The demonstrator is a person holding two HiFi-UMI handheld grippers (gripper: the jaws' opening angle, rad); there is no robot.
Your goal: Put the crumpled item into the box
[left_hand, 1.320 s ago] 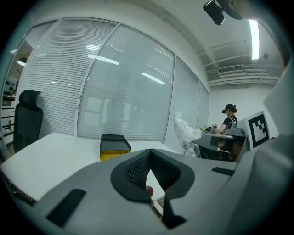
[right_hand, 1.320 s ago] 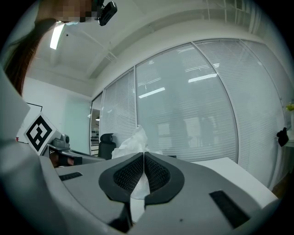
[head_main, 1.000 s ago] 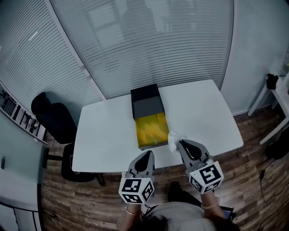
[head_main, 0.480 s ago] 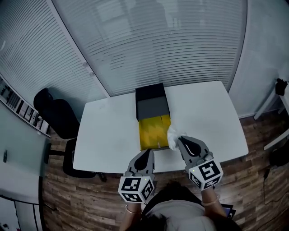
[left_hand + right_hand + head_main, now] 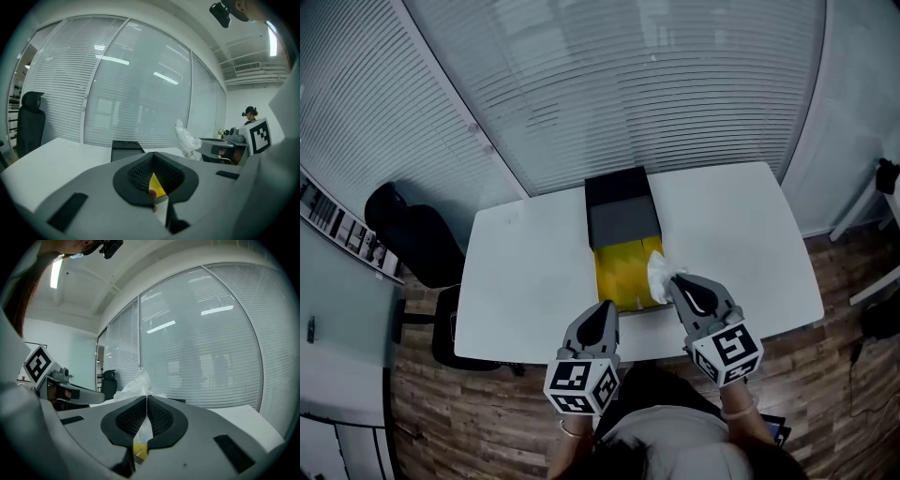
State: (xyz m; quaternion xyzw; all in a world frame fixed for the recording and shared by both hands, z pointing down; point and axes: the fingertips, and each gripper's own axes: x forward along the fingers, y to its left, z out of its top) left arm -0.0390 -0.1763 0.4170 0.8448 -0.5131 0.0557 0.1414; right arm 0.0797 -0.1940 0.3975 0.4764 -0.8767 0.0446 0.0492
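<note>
A crumpled white item (image 5: 659, 277) hangs from my right gripper (image 5: 675, 282), whose jaws are shut on it, at the right rim of the box. The same crumpled white item (image 5: 135, 388) bunches just past the jaw tips in the right gripper view. The box (image 5: 625, 277) lies on the white table (image 5: 525, 281), with a yellow inside and a dark lid (image 5: 622, 210) folded back on its far side. My left gripper (image 5: 605, 309) hovers near the box's front edge with its jaws together and nothing held. From the left gripper view the crumpled white item (image 5: 187, 139) shows to the right.
A black office chair (image 5: 408, 244) stands off the table's left end. Windows with blinds (image 5: 628, 84) run behind the table. Wooden floor (image 5: 478, 412) shows in front. The person's body is just below the grippers.
My right gripper has carried the crumpled item left and forward, from off the box's front right corner to its right rim. The left gripper has barely moved.
</note>
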